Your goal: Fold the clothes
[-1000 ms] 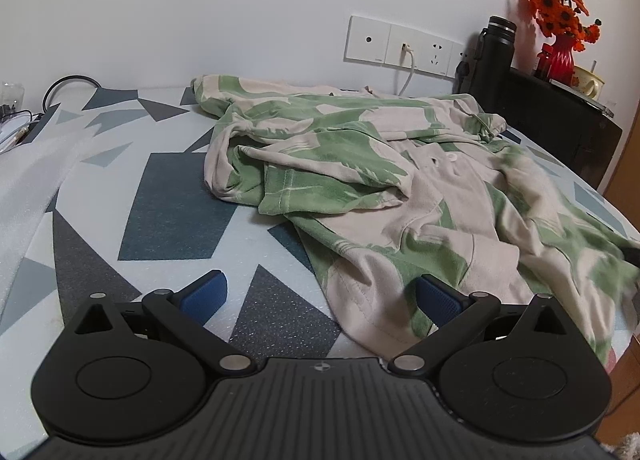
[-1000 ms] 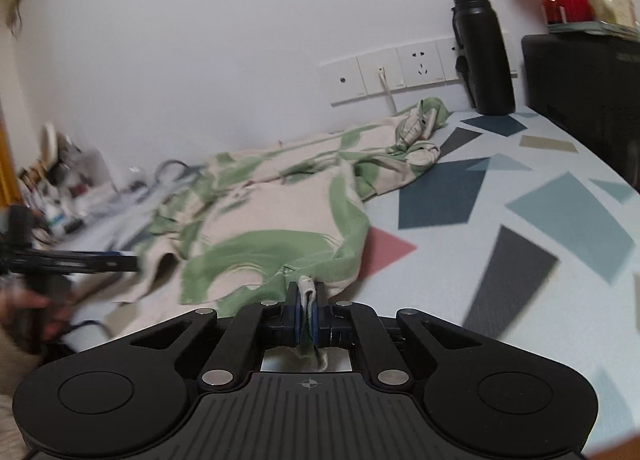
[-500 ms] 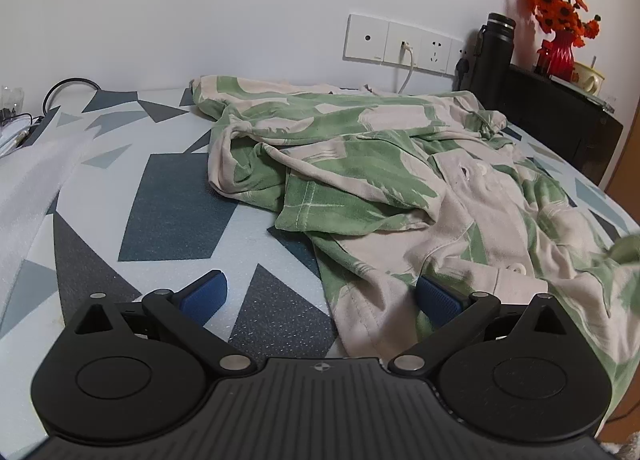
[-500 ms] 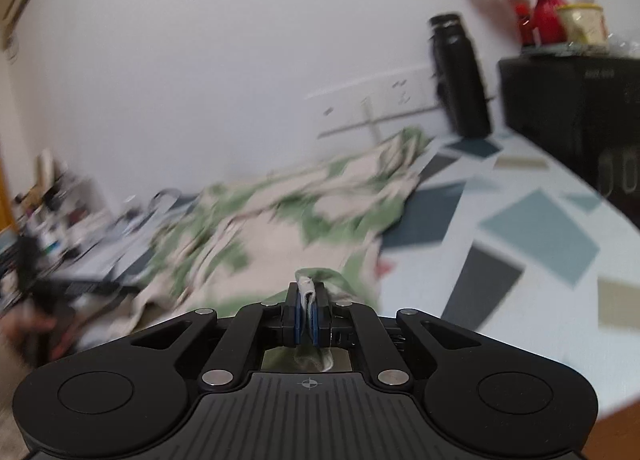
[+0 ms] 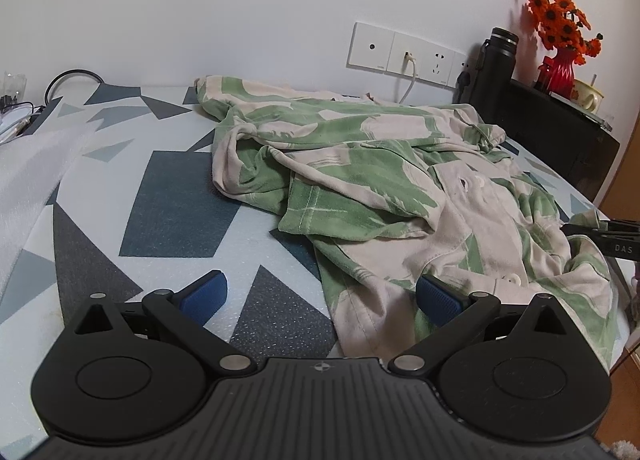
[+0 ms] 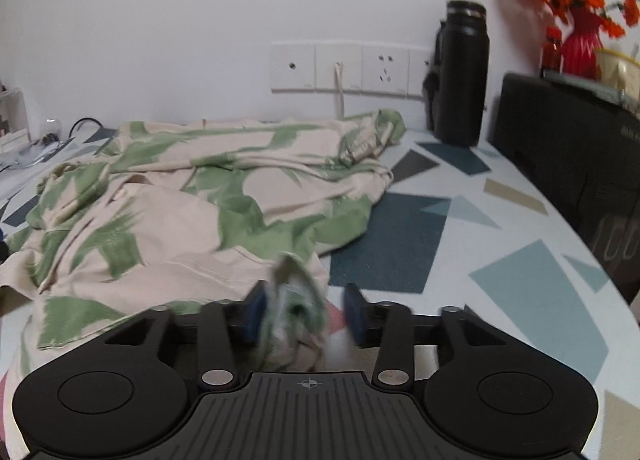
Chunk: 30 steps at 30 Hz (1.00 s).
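Note:
A crumpled green and beige patterned shirt (image 5: 380,180) lies across the table's geometric-print cover (image 5: 176,204). My left gripper (image 5: 320,294) is open low over the near edge; its right pad (image 5: 438,296) lies against the shirt's hem and its left pad (image 5: 204,292) is over bare cover. In the right wrist view the shirt (image 6: 180,200) spreads to the left. My right gripper (image 6: 305,310) stands open, with a blurred bunch of the shirt's edge (image 6: 294,292) loose between its fingers, closer to the left one.
A black bottle (image 6: 462,72) stands at the wall by the sockets (image 6: 340,68), one with a white cable plugged in. A black cabinet (image 6: 568,164) with a red vase of orange flowers (image 6: 580,40) borders the right side. Cables (image 5: 16,116) and a white sheet (image 5: 28,164) lie at the left.
My right gripper was shut on the shirt's edge and has opened; the bunch now sits loose between its fingers. The shirt has been dragged nearer and rightward. The left gripper stayed open in place.

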Tool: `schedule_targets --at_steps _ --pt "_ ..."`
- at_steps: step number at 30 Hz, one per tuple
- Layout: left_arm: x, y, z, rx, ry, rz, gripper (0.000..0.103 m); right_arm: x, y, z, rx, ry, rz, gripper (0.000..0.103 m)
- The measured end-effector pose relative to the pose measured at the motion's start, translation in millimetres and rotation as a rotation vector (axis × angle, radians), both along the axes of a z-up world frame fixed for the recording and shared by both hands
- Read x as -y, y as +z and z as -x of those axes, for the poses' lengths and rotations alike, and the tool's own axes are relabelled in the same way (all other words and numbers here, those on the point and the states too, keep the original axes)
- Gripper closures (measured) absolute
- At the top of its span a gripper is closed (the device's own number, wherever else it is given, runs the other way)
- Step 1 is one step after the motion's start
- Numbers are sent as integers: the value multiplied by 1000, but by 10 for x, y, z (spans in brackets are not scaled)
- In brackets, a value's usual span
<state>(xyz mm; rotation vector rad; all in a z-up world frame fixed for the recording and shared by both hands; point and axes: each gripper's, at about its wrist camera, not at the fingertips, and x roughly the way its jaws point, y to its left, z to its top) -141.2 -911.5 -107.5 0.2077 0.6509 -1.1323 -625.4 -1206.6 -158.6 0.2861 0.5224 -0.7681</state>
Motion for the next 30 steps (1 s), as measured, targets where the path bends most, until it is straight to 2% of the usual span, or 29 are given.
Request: schedule_targets --at_steps 2,6,8,11,13,14,15,16,18,19,20,22,25,30 --pt "10 -2 10 7 0 -6 1 28 -8 41 24 10 -16 50" --pt "21 -4 26 18 -6 -16 1 10 -18 8 11 35 -4 37" --pt "8 2 46 20 -36 -7 1 -7 -19 -21 -4 39 7 35" --pt "-49 25 165 66 -113 9 2 -14 -19 -17 -4 44 9 35" --pt "-33 1 274 112 -152 -31 10 -14 -17 -7 1 47 7 34" --pt "-15 -20 330 140 -166 -58 17 -13 -18 -7 2 47 7 34" --pt "-13 -16 374 160 -177 -57 29 -15 -18 -12 -1 47 9 34" --pt "-4 -5 378 151 -171 -54 35 -17 -19 -14 -2 47 10 34" --pt "15 15 369 131 -146 -48 61 -22 -21 -16 -3 47 13 34" --pt "16 24 363 114 -146 -43 70 -19 -21 -10 0 48 11 34" --pt "16 34 358 95 -149 -38 91 -16 -21 -2 4 49 9 34" --pt "-18 57 366 35 -166 -26 95 -15 -20 16 13 50 4 34" --pt "-168 123 497 13 -199 20 98 -21 -18 23 14 52 6 34" --pt "-560 419 793 -34 -205 190 99 -33 -17 7 2 54 13 33"
